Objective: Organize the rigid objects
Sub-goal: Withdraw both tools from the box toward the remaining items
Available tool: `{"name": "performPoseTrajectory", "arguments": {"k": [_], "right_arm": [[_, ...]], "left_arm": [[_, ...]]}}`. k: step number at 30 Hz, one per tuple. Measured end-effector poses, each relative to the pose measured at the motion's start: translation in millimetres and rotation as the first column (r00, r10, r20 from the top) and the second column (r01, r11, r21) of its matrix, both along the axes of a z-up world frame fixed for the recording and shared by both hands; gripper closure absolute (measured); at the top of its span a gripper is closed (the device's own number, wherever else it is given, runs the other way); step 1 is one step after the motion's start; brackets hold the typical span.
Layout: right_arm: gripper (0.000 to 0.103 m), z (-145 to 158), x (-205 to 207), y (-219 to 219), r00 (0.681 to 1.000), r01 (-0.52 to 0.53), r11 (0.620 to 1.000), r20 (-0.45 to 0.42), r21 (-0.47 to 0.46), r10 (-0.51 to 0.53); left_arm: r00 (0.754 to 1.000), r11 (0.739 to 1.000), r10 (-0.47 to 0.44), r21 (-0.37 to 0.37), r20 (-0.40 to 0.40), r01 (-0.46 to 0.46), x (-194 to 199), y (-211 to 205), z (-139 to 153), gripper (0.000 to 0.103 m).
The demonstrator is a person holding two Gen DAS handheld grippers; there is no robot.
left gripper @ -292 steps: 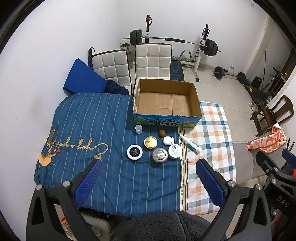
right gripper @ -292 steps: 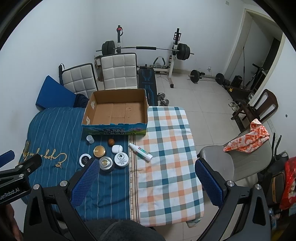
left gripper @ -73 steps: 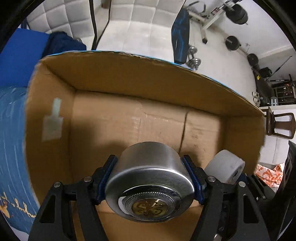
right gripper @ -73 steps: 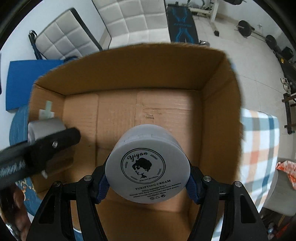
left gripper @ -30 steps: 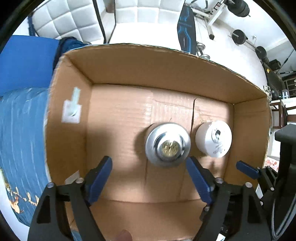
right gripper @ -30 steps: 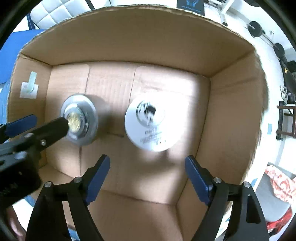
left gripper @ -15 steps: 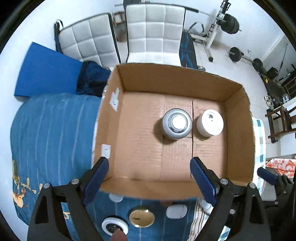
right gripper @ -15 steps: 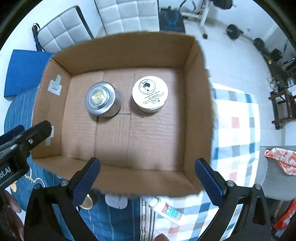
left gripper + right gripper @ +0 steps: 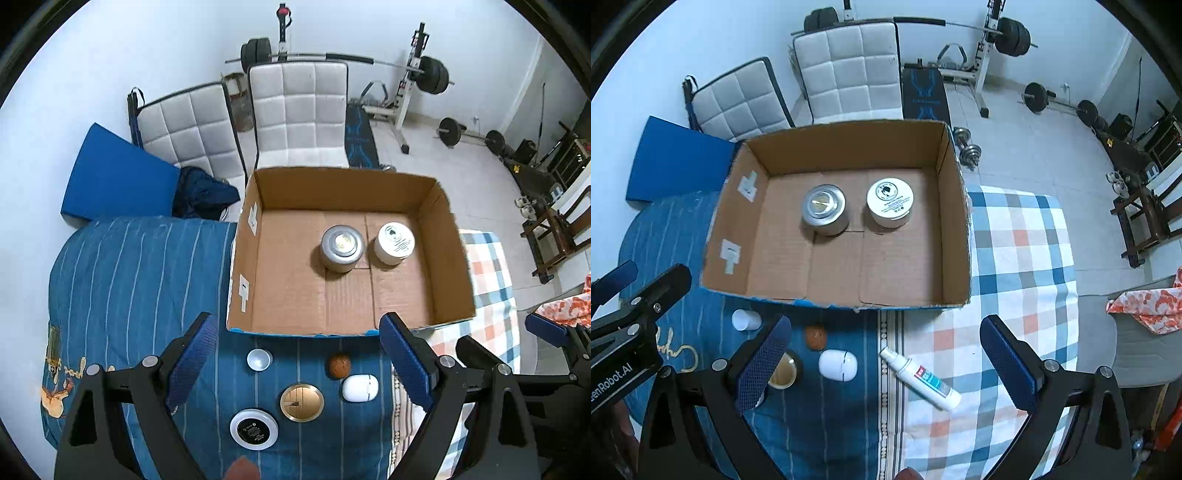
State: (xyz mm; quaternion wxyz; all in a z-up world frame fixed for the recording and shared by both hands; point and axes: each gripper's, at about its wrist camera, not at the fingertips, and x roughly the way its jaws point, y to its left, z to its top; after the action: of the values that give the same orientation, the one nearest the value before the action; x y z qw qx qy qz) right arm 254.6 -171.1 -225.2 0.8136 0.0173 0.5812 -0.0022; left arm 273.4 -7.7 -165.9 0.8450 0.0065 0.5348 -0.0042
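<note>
Lifted up and back out of the cardboard box (image 9: 245,258) since a second ago: left claw (image 9: 297,320), then right claw (image 9: 885,323), jaws of each just opened, spread wide, nothing between them. Inside the box, side by side, apart: one silver tin (image 9: 341,245), one white cream jar (image 9: 393,242). Step in hand, by the look of it: drop-off done, return for more. Loose in front of the box, six single items: black-topped jar (image 9: 253,429), clear cap (image 9: 259,359), gold-lidded tin (image 9: 301,402), brown nut (image 9: 339,365), white case (image 9: 360,387), tube (image 9: 919,378). Next, probably: lower over two of these, straddle, squeeze.
</note>
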Motion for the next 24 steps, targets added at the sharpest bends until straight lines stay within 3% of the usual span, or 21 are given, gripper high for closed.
{"name": "performPoseTrajectory", "arguments": {"k": [7,13,16,18,24], "right_arm": [[0.0,36,-30,5,0.998,-0.017,1.0,0.055,0.022,0.016],[0.0,36,-44,0,0.999,-0.043,0.998,0.033,0.046,0.042],[0.0,2,-45,-8,0.997,-0.069,0.998,-0.04,0.005,0.069],[0.0,-38,-43,-17,0.99,-0.078,0.997,-0.122,-0.026,0.074],[0.004,-155,-41,-42,0.938,-0.066,0.996,-0.345,-0.06,0.041]], "left_arm": [[0.998,1.0,-0.023,-0.013,0.054,0.024,-24,-3,28,0.013],[0.998,0.999,0.005,-0.037,0.056,-0.003,-41,12,36,0.013],[0.998,0.998,0.058,-0.006,0.034,-0.057,-50,34,19,0.013],[0.996,0.996,0.091,0.008,-0.007,-0.091,-56,50,-3,0.013],[0.957,0.984,0.178,0.047,-0.229,-0.172,-70,85,-104,0.013]]}}
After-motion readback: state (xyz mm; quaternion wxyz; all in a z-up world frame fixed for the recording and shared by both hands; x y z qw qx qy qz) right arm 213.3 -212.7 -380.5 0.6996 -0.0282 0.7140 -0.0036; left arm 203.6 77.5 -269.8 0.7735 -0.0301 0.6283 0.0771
